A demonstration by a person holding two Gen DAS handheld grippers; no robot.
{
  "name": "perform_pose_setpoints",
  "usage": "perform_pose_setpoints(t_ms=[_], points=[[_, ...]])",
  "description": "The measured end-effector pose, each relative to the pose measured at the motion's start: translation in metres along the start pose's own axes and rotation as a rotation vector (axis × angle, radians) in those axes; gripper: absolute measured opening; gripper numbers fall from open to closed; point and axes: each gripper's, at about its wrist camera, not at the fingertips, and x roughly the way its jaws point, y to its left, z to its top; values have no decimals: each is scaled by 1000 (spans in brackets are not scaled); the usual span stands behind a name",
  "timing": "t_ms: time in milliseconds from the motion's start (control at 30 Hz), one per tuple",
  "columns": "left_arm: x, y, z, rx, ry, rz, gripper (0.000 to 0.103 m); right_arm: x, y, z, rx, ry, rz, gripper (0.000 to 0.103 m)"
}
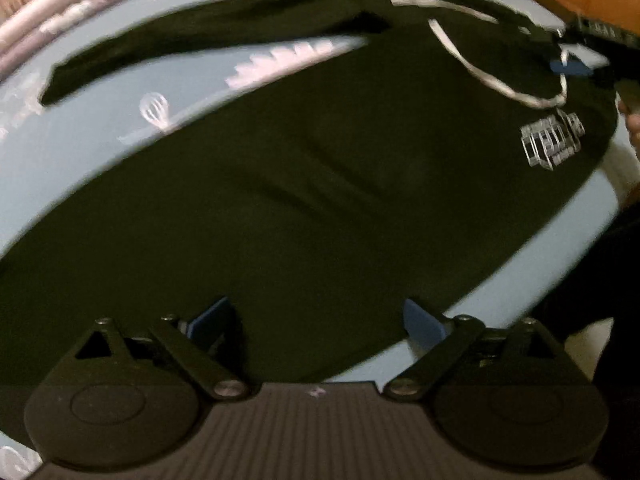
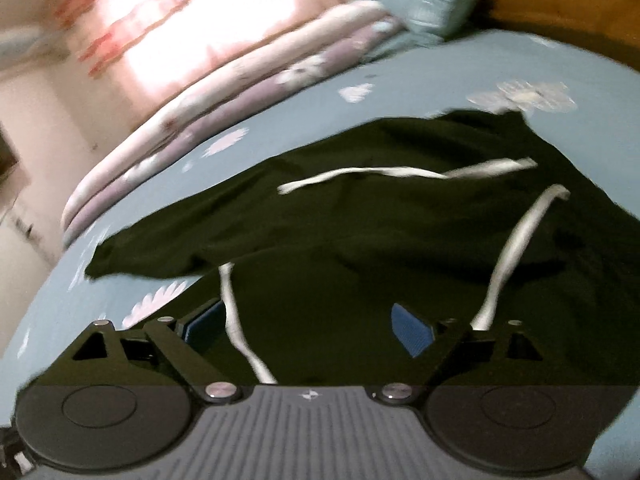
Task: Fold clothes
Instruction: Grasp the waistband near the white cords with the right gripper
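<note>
Left gripper (image 1: 316, 320) gapes wide over the hem, gripping nothing; right gripper (image 2: 310, 322) spread just as wide by the white drawstrings (image 2: 508, 252). Dark hoodie (image 1: 304, 200) lies flat on the blue bedsheet (image 1: 80, 152), sleeve flung outward

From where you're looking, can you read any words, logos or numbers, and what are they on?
White print on the dark garment, near its chest: blocky lettering, too blurred to read.
Small white mark on the right gripper's grey body: a symbol, not text.
Faint mark on the left gripper's body: too small to read.
Nothing else carries writing.
</note>
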Motion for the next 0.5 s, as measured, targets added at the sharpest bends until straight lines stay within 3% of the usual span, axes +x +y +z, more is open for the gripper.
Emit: perform_pose_setpoints(t_ms=[233, 500], points=[[-4, -7, 0, -1, -9, -8, 94, 6, -36, 3, 234, 40, 44, 93], [1, -19, 5, -2, -17, -30, 95, 5, -42, 7, 275, 32, 79, 93]])
